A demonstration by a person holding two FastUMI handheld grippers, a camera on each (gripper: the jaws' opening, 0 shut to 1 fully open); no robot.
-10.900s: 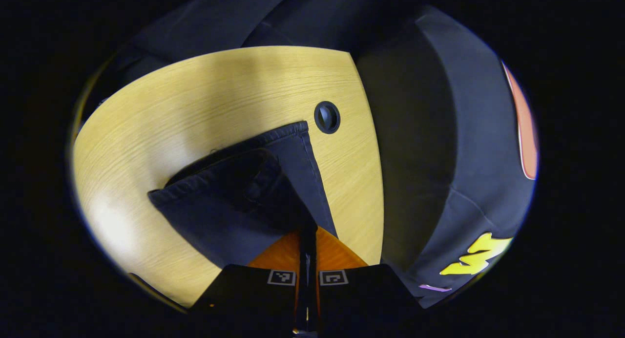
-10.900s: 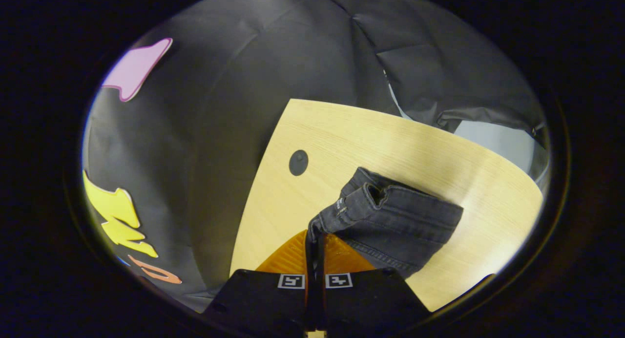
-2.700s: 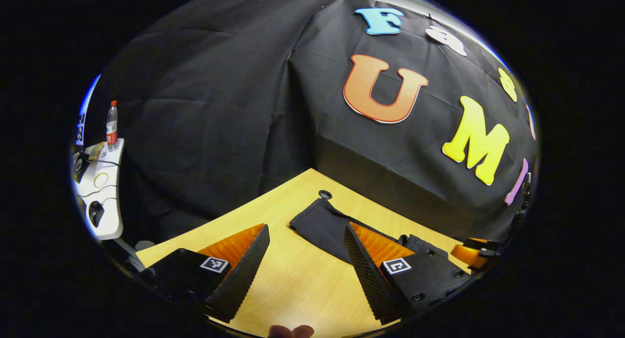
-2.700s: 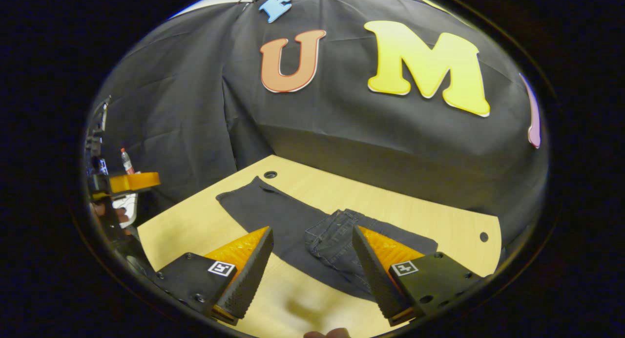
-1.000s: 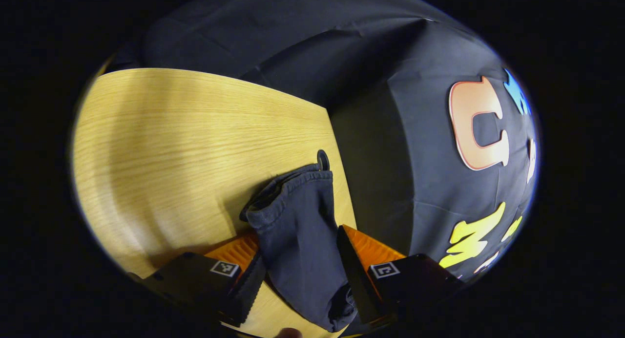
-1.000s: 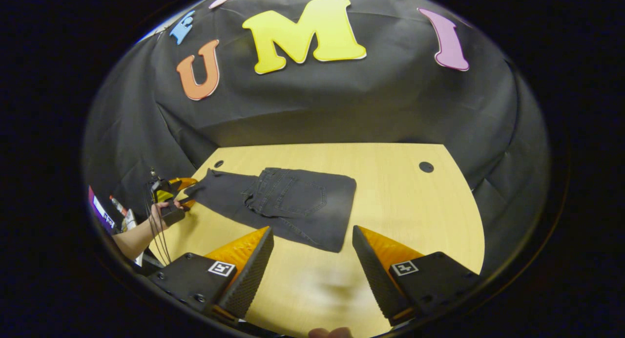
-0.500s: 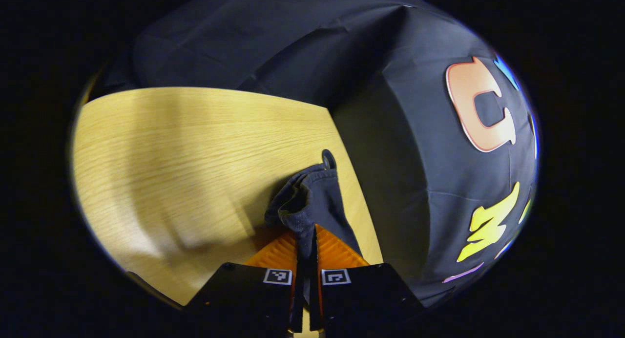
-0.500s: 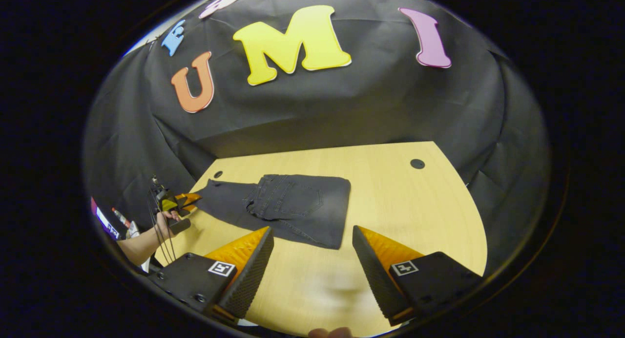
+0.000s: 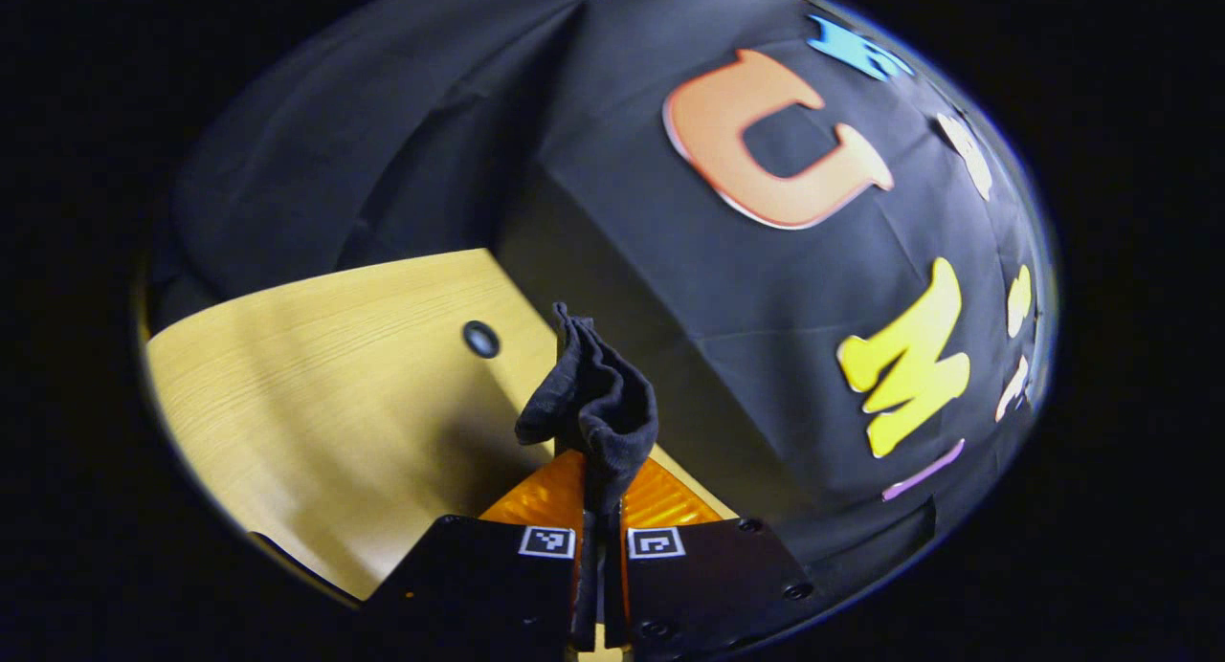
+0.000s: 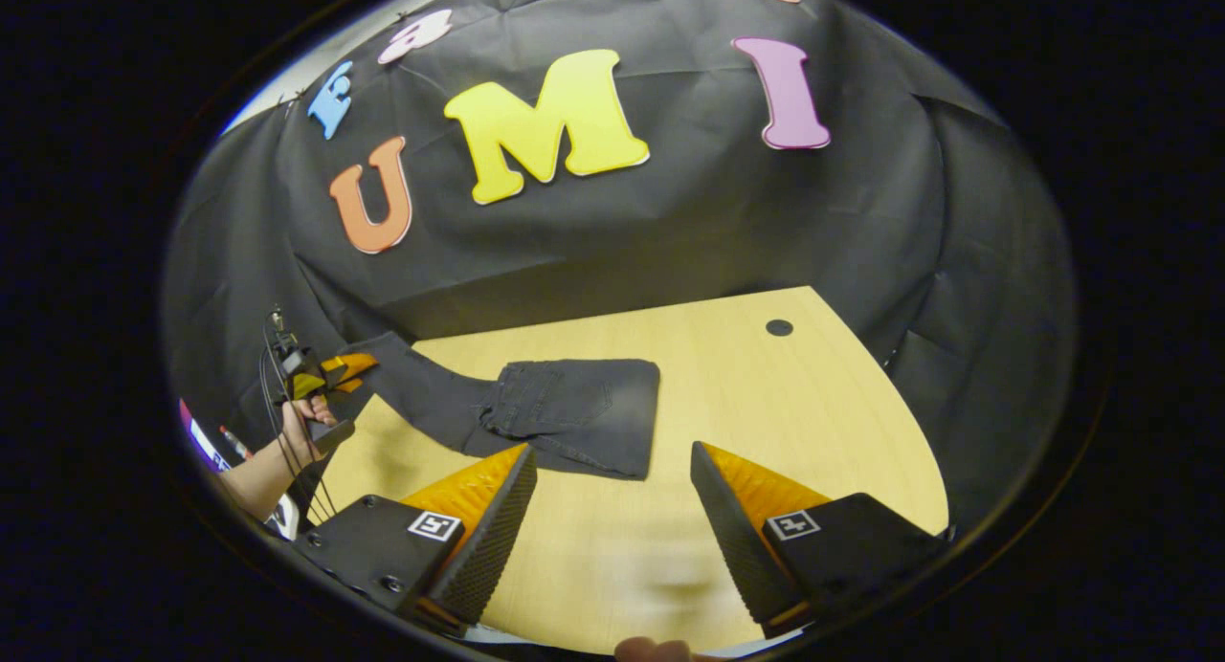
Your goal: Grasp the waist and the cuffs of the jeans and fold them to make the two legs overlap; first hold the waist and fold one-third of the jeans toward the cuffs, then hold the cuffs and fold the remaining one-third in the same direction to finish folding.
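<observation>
risk: your left gripper (image 9: 601,509), clamped on the bunched cuffs (image 9: 590,404), lifts them off the table (image 10: 766,404); uneven landing likely. right gripper (image 10: 612,518) wide, idle near the jeans (image 10: 565,404).

I saw the dark grey jeans (image 10: 565,408) lying on the table, waist part folded flat with a back pocket facing up. The cuffs (image 9: 593,404) were bunched and lifted off the surface, legs sloping up from the fold.

jeans (image 9: 593,404) cuffs bunched, mostly hidden between left gripper (image 9: 601,509) fingers (image 9: 545,495); counter (image 10: 670,566) foreground blurred.
</observation>
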